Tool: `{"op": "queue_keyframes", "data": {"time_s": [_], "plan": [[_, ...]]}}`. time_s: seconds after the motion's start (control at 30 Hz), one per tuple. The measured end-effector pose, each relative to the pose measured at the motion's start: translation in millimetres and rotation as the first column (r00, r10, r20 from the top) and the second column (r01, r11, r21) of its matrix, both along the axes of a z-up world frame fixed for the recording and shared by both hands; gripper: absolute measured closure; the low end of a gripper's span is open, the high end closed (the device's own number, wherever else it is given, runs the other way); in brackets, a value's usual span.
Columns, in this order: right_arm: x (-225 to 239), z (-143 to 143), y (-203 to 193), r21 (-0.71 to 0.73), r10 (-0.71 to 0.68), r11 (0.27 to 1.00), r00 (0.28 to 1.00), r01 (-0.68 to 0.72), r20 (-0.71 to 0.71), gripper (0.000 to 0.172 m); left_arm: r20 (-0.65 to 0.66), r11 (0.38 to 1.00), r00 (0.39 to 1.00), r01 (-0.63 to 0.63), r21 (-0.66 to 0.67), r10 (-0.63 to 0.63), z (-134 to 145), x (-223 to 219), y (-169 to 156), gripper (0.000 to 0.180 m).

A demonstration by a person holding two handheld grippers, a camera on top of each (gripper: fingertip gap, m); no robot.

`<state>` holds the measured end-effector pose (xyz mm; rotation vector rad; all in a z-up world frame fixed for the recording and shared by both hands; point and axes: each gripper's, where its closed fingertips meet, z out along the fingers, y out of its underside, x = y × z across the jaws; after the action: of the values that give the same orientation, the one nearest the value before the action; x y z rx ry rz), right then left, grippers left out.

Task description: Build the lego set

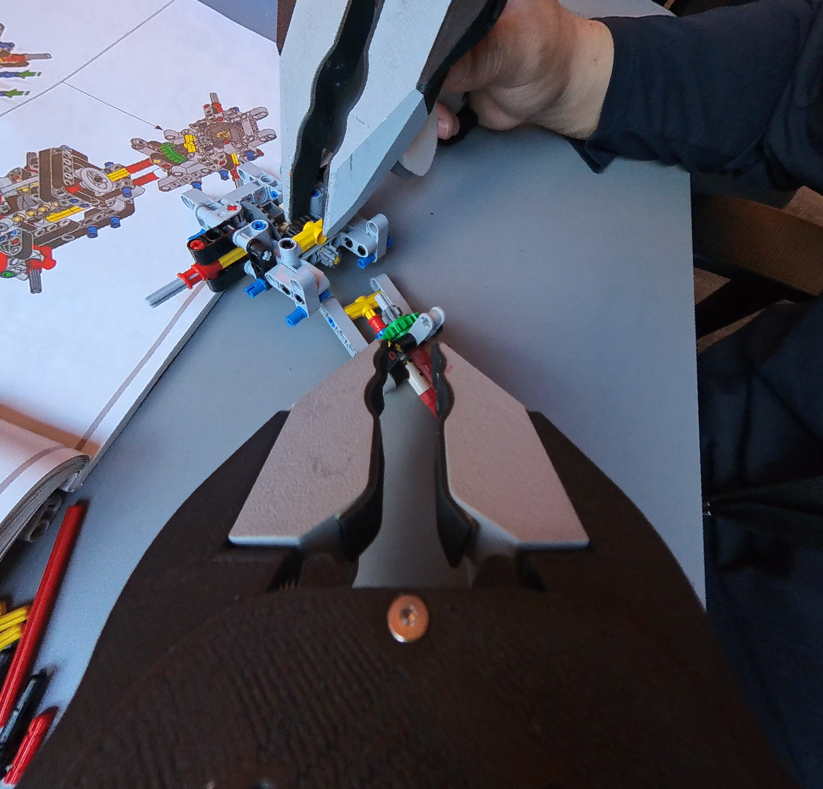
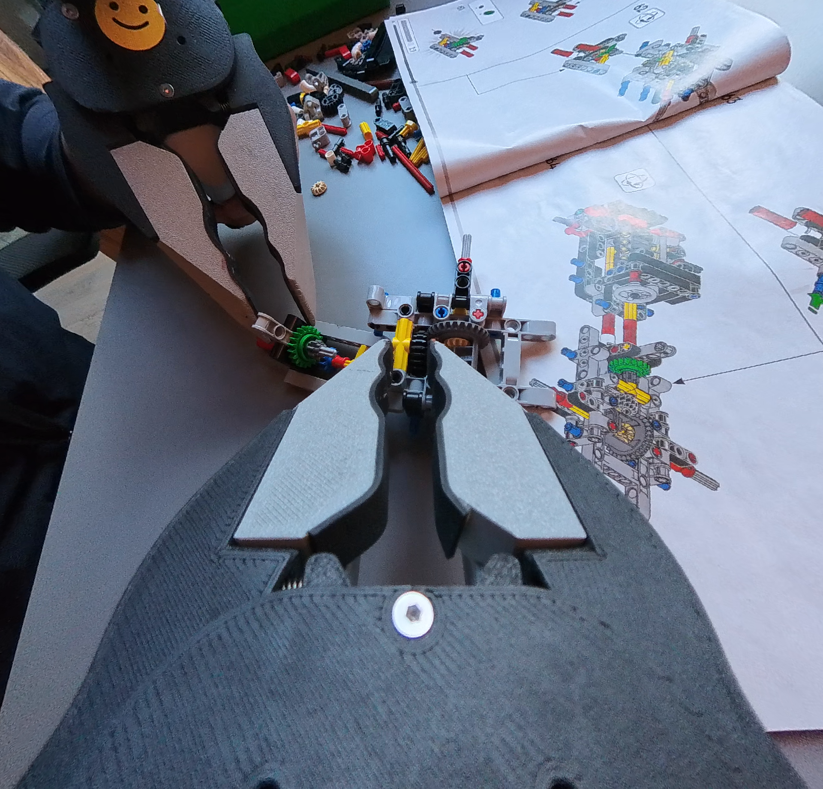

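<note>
My left gripper point(image 1: 407, 349) is shut on a small brick sub-assembly point(image 1: 414, 367) with a green gear point(image 1: 398, 327), a red axle and a yellow connector, low over the grey table point(image 1: 556, 278). The right wrist view shows the same grip point(image 2: 287, 318) behind the green gear point(image 2: 304, 339). My right gripper point(image 2: 407, 349) is shut on a larger grey frame assembly point(image 2: 512, 353), with its pads on a yellow connector point(image 2: 401, 344) and a black gear point(image 2: 418, 353). In the left wrist view it point(image 1: 311, 222) comes down on that assembly point(image 1: 294, 278) from above. The two assemblies lie close together.
An open instruction booklet point(image 2: 668, 589) lies beside the assemblies, partly under the big one point(image 1: 89, 322). A pile of loose parts point(image 2: 356, 122) and a green box point(image 2: 289, 1) lie farther back. Red axles point(image 1: 49, 589) lie near me. A hand point(image 1: 525, 55) holds the right gripper. The gap from one gripper's tips to the other's is roughly 7 centimetres.
</note>
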<state>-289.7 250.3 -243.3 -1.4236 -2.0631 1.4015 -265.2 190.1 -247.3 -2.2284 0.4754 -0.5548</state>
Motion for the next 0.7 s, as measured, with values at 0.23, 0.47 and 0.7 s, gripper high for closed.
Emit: {"op": "queue_keyframes", "data": {"time_s": [0.23,0.47,0.7], "plan": [[0.3,0.4,0.1,-0.008,0.001,1.0,1.0,-0.001,0.001,0.16,-0.009,1.0,1.0,0.009,-0.009,-0.009,-3.6,0.6,-0.6,0.165],[2.1,-1.4,-0.5,0.021,0.004,1.0,1.0,-0.004,0.002,0.16,-0.026,1.0,0.999,0.028,-0.002,-0.028,-4.5,4.8,-1.5,0.161],[2.8,-1.8,-1.2,0.019,0.008,1.0,1.0,-0.008,0.006,0.16,-0.059,0.999,0.998,0.03,0.019,-0.029,-4.8,4.0,-0.5,0.164]]}}
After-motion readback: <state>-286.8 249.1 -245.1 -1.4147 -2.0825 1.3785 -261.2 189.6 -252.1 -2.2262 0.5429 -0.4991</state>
